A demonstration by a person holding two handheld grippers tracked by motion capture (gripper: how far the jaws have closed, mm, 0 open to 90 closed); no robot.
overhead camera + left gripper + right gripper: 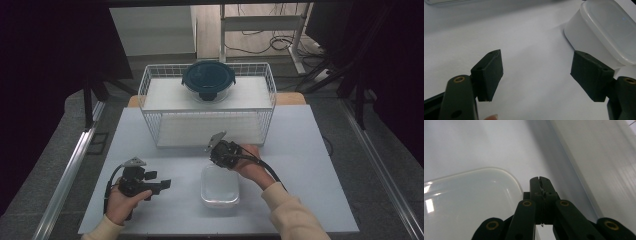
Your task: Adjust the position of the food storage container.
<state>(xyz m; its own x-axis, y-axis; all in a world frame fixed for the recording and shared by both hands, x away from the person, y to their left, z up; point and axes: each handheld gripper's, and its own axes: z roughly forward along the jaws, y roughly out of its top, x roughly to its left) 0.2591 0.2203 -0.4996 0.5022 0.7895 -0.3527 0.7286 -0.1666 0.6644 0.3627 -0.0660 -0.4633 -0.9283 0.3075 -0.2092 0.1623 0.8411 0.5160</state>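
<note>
A translucent white lidded box (220, 186) lies on the white table (300, 165) in front of the person. My right gripper (222, 154) hovers over the box's far edge, shut with nothing between its jaws. In the right gripper view the shut tips (540, 180) sit just beyond the rounded corner of the box lid (469, 200). My left gripper (157, 181) rests low to the left of the box, open and empty. Its jaws (536, 67) frame bare table in the left gripper view, with the white box (604, 32) at the upper right.
A white wire basket (210, 127) stands upside down at the back of the table. On top of it sits a round glass container with a dark blue lid (208, 80). Dark curtains and metal rails flank the table; cables lie on the floor behind.
</note>
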